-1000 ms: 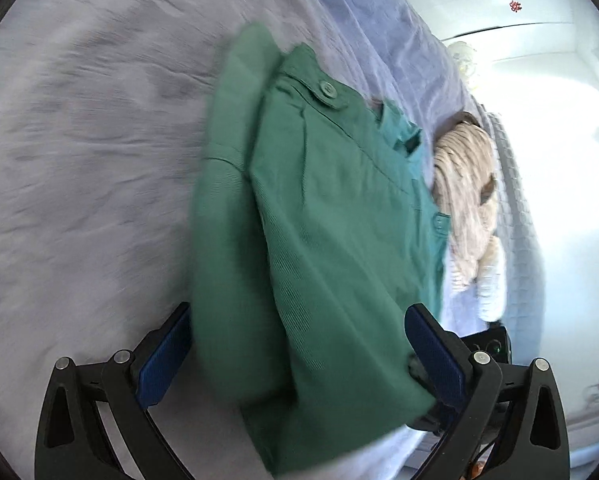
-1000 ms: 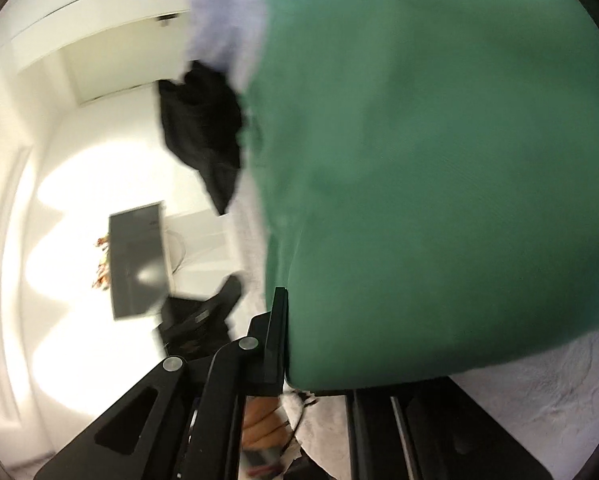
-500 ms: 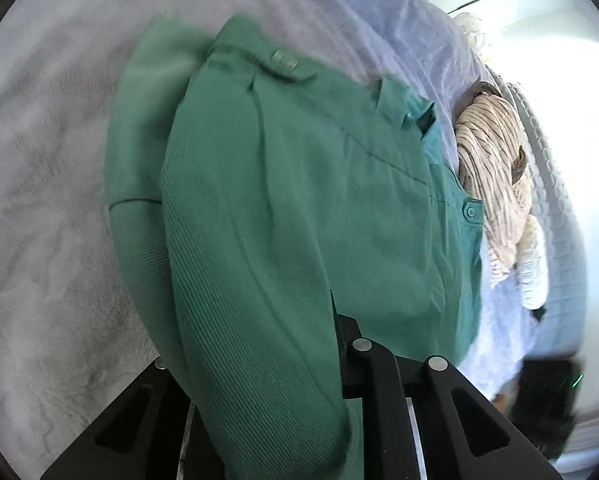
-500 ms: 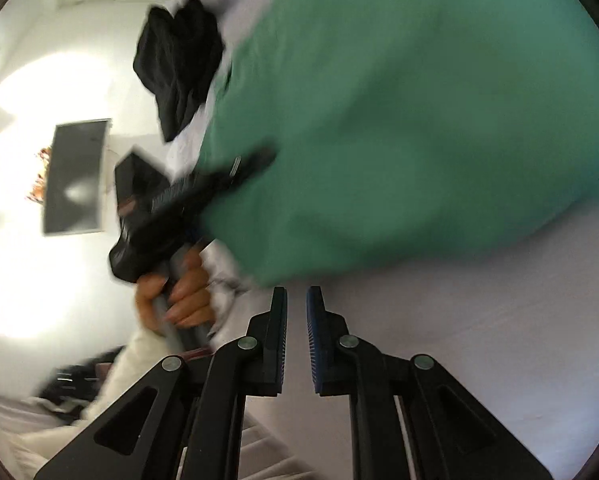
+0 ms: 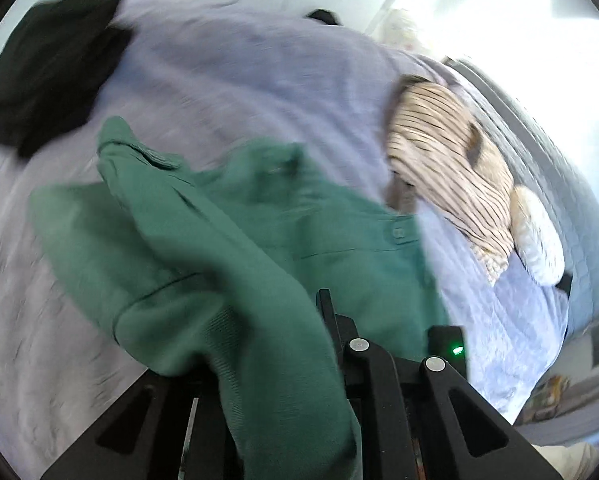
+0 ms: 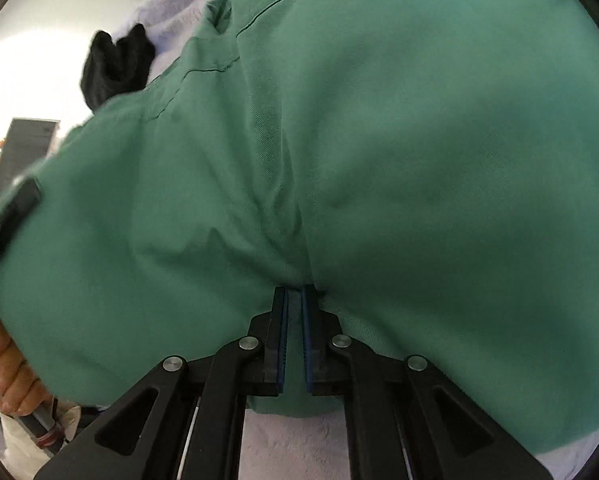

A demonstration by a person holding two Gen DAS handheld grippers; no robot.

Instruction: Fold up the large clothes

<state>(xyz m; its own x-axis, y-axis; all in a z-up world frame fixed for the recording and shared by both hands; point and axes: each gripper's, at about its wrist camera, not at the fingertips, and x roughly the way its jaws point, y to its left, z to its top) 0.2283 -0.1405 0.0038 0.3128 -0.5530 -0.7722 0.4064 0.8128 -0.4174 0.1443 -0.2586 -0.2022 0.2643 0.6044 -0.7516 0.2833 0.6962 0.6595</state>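
Observation:
A green button shirt [image 5: 235, 240] lies partly folded on a pale lilac bedspread [image 5: 239, 72]. My left gripper [image 5: 295, 320] is shut on a thick fold of the green shirt, which drapes over and hides its left finger. In the right wrist view the green shirt [image 6: 379, 140] fills the frame. My right gripper [image 6: 294, 300] is shut on a pinch of its fabric between the blue pads.
A black garment [image 5: 43, 76] lies at the bed's far left and also shows in the right wrist view [image 6: 115, 64]. A striped cream garment [image 5: 451, 160] lies at the right, by a grey quilt [image 5: 559, 184]. The person's hand [image 6: 7, 376] holds the other gripper's handle.
My left gripper went from open around the shirt's edge to shut on it, and now lifts the fold. My right gripper, shut and empty half a second ago, has now closed on the shirt.

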